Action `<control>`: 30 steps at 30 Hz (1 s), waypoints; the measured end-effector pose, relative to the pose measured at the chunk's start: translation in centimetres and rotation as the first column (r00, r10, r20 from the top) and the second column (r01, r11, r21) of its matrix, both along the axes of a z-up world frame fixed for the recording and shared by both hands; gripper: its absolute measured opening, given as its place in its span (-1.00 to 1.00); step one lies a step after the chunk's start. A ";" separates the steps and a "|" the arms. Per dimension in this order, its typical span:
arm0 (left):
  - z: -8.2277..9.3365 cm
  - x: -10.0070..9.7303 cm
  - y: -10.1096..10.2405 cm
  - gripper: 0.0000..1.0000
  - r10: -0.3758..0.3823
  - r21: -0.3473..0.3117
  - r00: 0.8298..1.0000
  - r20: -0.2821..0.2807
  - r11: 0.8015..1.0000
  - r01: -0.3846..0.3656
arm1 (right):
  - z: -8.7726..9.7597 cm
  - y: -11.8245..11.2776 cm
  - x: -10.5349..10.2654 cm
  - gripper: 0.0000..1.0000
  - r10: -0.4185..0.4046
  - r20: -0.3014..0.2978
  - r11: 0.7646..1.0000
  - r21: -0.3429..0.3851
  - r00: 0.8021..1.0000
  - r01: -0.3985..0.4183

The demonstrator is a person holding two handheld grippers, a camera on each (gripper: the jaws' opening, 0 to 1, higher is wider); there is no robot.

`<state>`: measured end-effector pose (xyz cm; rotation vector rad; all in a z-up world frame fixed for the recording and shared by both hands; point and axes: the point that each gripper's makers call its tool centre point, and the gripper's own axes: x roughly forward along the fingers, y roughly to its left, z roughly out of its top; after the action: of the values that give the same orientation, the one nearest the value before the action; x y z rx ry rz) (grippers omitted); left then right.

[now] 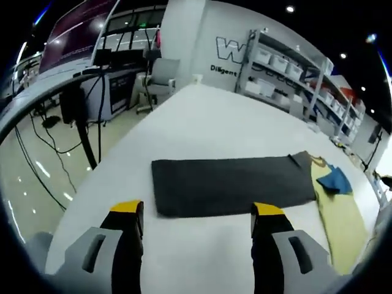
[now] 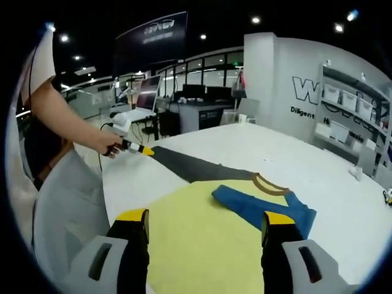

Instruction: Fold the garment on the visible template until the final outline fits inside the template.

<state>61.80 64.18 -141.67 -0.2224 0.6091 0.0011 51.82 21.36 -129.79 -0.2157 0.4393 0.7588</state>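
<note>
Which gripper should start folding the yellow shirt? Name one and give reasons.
Right, most likely. The right gripper hangs over the yellow shirt, jaws open and astride the cloth. The left gripper faces the dark template, with the shirt off at its far end.

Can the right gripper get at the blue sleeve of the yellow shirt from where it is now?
Probably yes. The right gripper hangs open over the yellow shirt, and the blue sleeve lies flat on top just ahead of its jaws, with nothing between. The left gripper is off by the dark grey template.

Shelving, desks, ceiling spotlights
</note>
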 end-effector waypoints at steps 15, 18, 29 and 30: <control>-0.9 0.3 1.9 -0.60 0.128 0.088 0.991 -0.041 0.988 -0.124 | 0.0 -0.7 0.7 0.28 -0.029 -0.012 0.999 0.035 1.000 0.029; -0.7 0.0 1.9 -0.87 0.129 0.068 0.990 -0.055 0.990 -0.125 | -0.1 -0.7 0.6 0.26 -0.023 -0.012 0.999 0.025 1.000 0.023; 2.2 0.4 1.1 -0.94 0.123 -0.045 0.992 0.018 0.991 -0.122 | -0.1 -1.2 0.9 0.26 -0.026 -0.010 0.999 0.048 1.000 0.027; 3.0 0.8 0.8 -0.94 0.120 -0.058 0.992 0.046 0.991 -0.117 | -0.2 -1.3 0.9 0.26 -0.027 -0.011 0.998 0.050 1.000 0.028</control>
<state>62.57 64.98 -138.63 -0.3113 0.5468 0.0932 52.67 20.06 -129.97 -0.1583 0.4317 0.7434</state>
